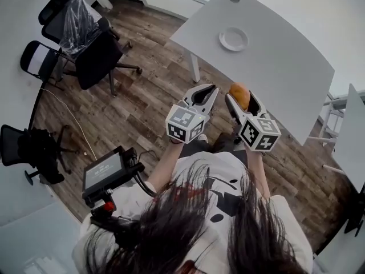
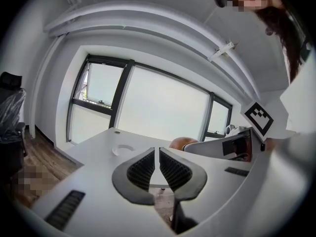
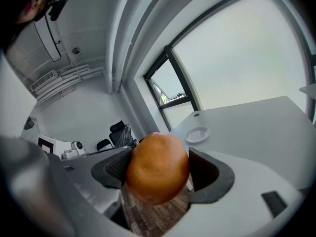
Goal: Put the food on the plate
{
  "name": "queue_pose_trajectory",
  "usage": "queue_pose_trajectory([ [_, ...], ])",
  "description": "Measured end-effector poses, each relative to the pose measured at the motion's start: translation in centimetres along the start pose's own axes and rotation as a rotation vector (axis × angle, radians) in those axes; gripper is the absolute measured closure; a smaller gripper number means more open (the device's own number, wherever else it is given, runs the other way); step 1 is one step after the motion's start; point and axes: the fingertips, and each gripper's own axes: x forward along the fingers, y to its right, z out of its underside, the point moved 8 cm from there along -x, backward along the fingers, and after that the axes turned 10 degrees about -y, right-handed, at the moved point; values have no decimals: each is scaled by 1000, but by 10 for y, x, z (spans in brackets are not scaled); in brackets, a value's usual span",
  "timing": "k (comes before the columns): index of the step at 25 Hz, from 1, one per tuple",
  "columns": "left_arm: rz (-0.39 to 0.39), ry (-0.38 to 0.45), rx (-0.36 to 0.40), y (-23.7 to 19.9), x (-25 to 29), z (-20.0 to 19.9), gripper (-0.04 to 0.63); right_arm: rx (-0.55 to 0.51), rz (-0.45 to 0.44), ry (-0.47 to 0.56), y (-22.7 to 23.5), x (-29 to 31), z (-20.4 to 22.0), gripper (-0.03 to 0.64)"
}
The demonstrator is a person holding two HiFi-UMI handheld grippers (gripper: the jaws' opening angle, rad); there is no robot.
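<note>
orange food [image 3: 158, 168] in right gripper [image 3: 160, 169]

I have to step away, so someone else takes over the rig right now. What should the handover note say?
Left tongs: shut, nothing in them, held over the floor.
Right tongs: shut on the food, a round orange-brown piece, not yet over the table.
Plate: empty, on the far part of the white table, ahead of both tongs.
Done: the food is gripped and lifted.
Left to do: carry it to the plate, set it down and let go.
</note>
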Motion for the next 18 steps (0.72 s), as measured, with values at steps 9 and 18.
queue_pose_trajectory([
  [9,4,-42,-2,-16,41,-5,580,30,7,-7,39,29,-24,253],
  [18,-77,-39,-21,-76,96,-45,580,8,-51,-35,78,105,-91,253],
])
